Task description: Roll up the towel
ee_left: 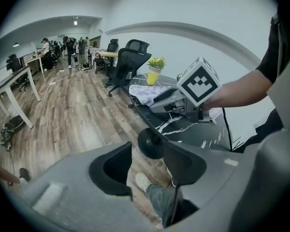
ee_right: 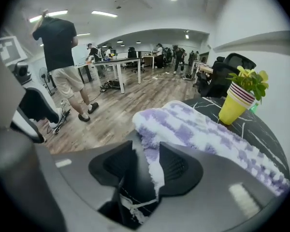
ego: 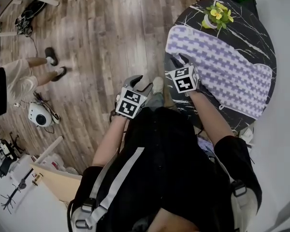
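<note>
Trouble likeliest at the near corner of the purple-and-white checked terry towel [ego: 217, 66], spread flat across the round black marbled counter [ego: 255, 28] and not yet rolled. Right gripper [ee_right: 145, 167] with jaws apart, straddling that corner's edge: cloth against one pad, a gap on the other side, so no real pinch yet. Closed as it stands, could catch only a thin lip of the hem and lose it on the first turn, giving a loose, crooked start. Left gripper [ego: 141, 84] likewise parted and empty, out past the counter's rim above the wooden floor [ego: 96, 42], well apart from the towel. With one corner lifted alone, likely to skew into a cone instead of an even roll, or to drag the whole cloth across the slick top. Also worth minding: yellow cup holding a leafy green plant [ego: 216, 16], just beside the towel's far edge, liable to tip if the cloth shifts that way.
</note>
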Demonstrator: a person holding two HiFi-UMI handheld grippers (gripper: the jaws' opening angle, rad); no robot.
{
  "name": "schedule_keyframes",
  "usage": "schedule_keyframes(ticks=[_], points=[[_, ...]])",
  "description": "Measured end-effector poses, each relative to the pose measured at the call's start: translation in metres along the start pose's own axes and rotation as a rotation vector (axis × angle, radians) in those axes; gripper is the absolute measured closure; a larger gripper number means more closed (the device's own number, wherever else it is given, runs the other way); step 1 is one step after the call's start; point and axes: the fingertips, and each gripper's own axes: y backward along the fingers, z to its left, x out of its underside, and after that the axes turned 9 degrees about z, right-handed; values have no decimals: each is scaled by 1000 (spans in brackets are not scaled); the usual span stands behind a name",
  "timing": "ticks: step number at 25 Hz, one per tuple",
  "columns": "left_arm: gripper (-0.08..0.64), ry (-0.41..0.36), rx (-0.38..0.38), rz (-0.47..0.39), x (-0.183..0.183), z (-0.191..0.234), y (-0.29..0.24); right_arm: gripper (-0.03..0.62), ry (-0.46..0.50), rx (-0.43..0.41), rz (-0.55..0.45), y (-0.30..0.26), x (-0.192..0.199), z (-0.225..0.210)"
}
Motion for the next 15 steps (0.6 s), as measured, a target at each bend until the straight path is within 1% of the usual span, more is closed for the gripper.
schedule_keyframes(ticks=[3, 5, 7, 9, 11, 15], points=[[345, -4, 18, 7, -1, 0, -5, 428, -72, -13, 12, -8, -3, -12], [345, -15, 23, 13, -3, -2, -9, 475, -122, -29, 12, -9, -3, -22], [345, -26, 29, 18, -7, -5, -14, 521, -148, -52, 15, -10, -1, -31], [345, -37, 39, 20, -14, -10, -19, 554, -173, -92, 9, -7, 0, -36], [345, -51, 52, 23, -21, -18, -26, 563, -211, -136, -24, 3, -2, -39], [345, -84, 84, 25, -38, -39, -43, 565, -305, -201, -123, 36, -3, -56]])
